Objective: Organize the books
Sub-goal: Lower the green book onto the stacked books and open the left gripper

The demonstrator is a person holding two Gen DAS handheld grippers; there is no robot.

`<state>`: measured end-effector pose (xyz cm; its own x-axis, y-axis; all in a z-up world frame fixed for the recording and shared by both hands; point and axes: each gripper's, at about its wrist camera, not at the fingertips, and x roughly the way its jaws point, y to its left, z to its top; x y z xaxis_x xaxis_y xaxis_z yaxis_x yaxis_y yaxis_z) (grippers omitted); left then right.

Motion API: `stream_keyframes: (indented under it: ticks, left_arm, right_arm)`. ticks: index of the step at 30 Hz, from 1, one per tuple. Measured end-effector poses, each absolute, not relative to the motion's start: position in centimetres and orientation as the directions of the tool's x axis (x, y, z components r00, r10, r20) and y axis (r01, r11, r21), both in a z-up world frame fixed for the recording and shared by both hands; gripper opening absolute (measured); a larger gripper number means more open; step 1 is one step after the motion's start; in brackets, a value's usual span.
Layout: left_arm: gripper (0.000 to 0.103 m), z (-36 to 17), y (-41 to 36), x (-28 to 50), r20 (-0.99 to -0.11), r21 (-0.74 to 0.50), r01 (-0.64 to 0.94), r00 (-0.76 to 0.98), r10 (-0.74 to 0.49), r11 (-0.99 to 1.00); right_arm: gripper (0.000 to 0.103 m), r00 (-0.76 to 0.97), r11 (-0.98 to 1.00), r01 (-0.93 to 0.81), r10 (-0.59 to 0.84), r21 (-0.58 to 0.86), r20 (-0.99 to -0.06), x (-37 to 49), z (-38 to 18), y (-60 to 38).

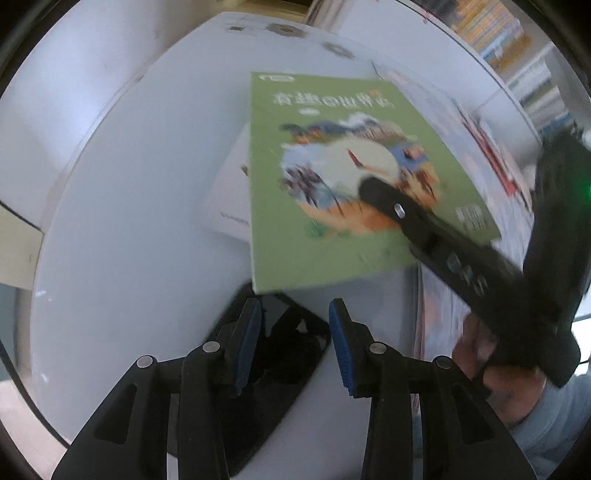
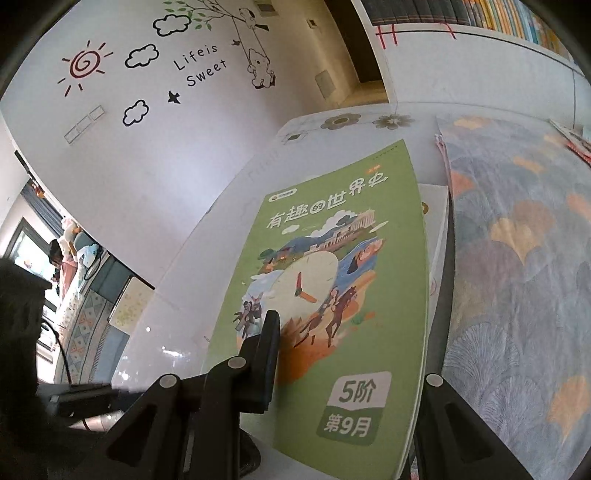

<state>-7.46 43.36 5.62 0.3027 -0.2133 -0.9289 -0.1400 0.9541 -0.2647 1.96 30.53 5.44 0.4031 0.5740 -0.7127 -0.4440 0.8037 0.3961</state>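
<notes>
While the right gripper (image 2: 343, 354) clamps the near edge of the green book (image 2: 332, 288), one black finger (image 2: 269, 343) lies flat on the cover and the other is hidden beneath it, so the jaws are narrow and closed on that book. Its cover reads "有趣的世界史" across the top, with a clock drawing in the middle and a badge near the grip saying "5阶" and "第9月". Seen from the left wrist camera, the same green book (image 1: 332, 184) sits raised over the white table (image 1: 129, 203), with the right gripper (image 1: 384, 206) reaching in from the right and a hand (image 1: 495, 373) wrapped around its handle.

Over on the other side, the left gripper (image 1: 295, 343) hangs just short of the book's near edge, its blue pads (image 1: 247, 343) a little apart with nothing between them. Directly under those fingers lies a dark phone-like slab (image 1: 280, 369) on the table. A white book (image 1: 229, 206) peeks out beneath the green one, touching it from below. To the right lies a large book with a fan-patterned blue and orange cover (image 2: 517, 277), just beside the green one. Behind, the wall (image 2: 147, 129) carries a decal reading "Life is Sweet" with a sun and clouds, and shelves of books (image 2: 498, 18) run along the top right.
</notes>
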Motion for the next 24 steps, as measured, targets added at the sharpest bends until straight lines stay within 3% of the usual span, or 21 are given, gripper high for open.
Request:
stream_keyframes:
  ticks: [6,24]
  left_arm:
    - [0.035,3.6,44.2,-6.4,-0.933,-0.288,-0.255,0.292,-0.211,0.923]
    - [0.035,4.1,46.8,-6.3,-0.932,-0.275,-0.32,0.32,-0.17,0.906]
  right_arm:
    - [0.022,0.384,0.798,-0.434,0.584,0.419,-0.715,1.2,5.0,29.7]
    - [0.028,0.301,0.79,-0.42,0.586,0.447,-0.752,1.4,4.5,30.7]
